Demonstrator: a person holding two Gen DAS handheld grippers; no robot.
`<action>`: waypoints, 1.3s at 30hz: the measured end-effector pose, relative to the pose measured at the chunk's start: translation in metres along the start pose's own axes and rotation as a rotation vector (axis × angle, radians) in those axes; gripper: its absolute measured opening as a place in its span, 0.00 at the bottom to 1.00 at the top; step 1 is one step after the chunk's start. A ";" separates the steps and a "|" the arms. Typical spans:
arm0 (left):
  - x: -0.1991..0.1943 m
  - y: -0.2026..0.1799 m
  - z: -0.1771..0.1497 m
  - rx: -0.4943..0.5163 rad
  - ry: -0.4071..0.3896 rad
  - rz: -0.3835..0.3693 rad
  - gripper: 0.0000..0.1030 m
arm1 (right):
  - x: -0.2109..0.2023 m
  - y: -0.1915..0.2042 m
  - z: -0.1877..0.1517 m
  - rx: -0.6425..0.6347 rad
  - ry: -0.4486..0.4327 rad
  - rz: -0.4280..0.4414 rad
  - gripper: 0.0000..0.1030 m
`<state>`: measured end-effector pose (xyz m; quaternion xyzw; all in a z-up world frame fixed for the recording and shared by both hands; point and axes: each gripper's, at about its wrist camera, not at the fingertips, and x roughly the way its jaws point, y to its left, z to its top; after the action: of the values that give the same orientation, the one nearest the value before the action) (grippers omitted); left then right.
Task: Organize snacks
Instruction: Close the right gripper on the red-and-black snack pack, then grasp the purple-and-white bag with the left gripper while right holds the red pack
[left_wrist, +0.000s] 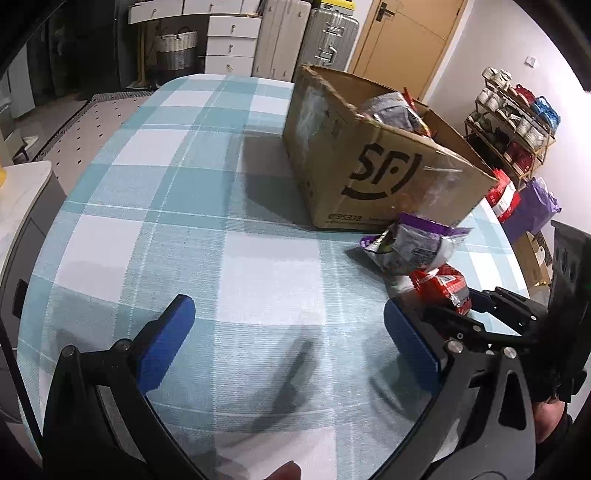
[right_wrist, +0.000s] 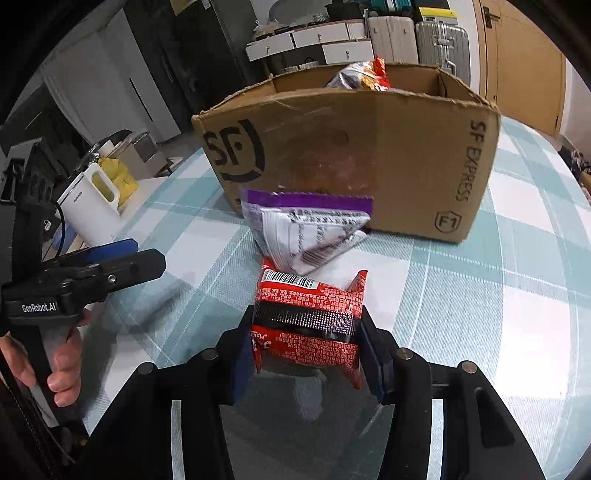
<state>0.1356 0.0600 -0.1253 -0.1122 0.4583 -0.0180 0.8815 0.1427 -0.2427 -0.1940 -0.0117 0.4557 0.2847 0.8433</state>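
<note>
My right gripper (right_wrist: 306, 354) is shut on a red and black snack packet (right_wrist: 306, 314), held just above the checked tablecloth; it also shows in the left wrist view (left_wrist: 443, 288). A purple and white snack bag (right_wrist: 306, 229) lies just beyond it, against the front of an open cardboard box (right_wrist: 351, 147) that has several snack bags (right_wrist: 362, 75) inside. In the left wrist view the purple bag (left_wrist: 413, 247) lies by the box (left_wrist: 376, 158). My left gripper (left_wrist: 288, 339) is open and empty over the cloth, left of the packets.
The table with the blue and white checked cloth (left_wrist: 166, 184) extends left of the box. A white kettle (right_wrist: 92, 206) stands on a side counter at the left. A shoe rack (left_wrist: 513, 122) and bags stand beyond the table's right edge.
</note>
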 end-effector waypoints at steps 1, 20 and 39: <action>0.000 -0.002 0.000 0.007 0.001 -0.001 0.99 | 0.000 -0.001 -0.001 0.005 -0.002 0.001 0.49; 0.022 -0.067 0.015 0.099 0.040 -0.054 0.99 | -0.054 -0.034 -0.011 0.104 -0.120 0.038 0.49; 0.078 -0.106 0.049 0.077 0.019 -0.023 0.68 | -0.086 -0.085 -0.026 0.189 -0.165 0.012 0.49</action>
<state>0.2277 -0.0449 -0.1381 -0.0833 0.4645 -0.0468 0.8804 0.1282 -0.3610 -0.1631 0.0941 0.4097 0.2454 0.8735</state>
